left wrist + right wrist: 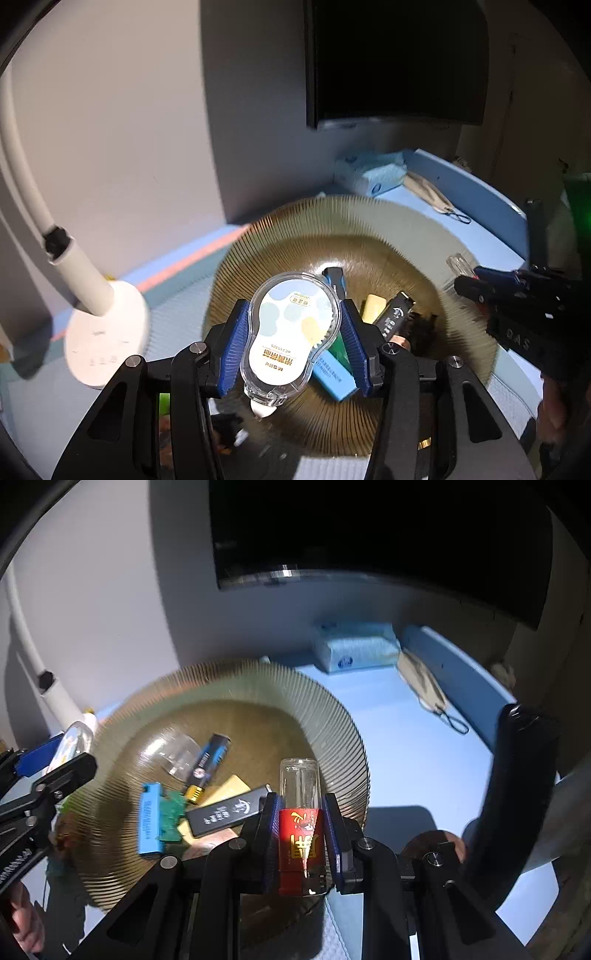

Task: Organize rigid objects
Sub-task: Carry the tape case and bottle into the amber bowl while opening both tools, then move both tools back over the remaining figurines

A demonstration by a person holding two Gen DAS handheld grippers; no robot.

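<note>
My left gripper [291,332] is shut on a clear-cased correction tape [291,332] with a white pastel label, held above the ribbed amber glass plate [295,221]. My right gripper [299,812] is shut on a red lighter [300,834] with a clear top, over the plate's right rim [340,716]. In the plate lie a battery [210,764], a black USB stick [225,814], a blue eraser [149,823], a green piece [170,821] and a yellow block [232,786]. The right gripper [476,284] also shows at the right of the left wrist view.
A white desk lamp base [107,332] stands left of the plate on the blue desk [406,746]. A tissue pack [354,646] and a face mask [424,686] lie at the back. A dark monitor [369,535] hangs above.
</note>
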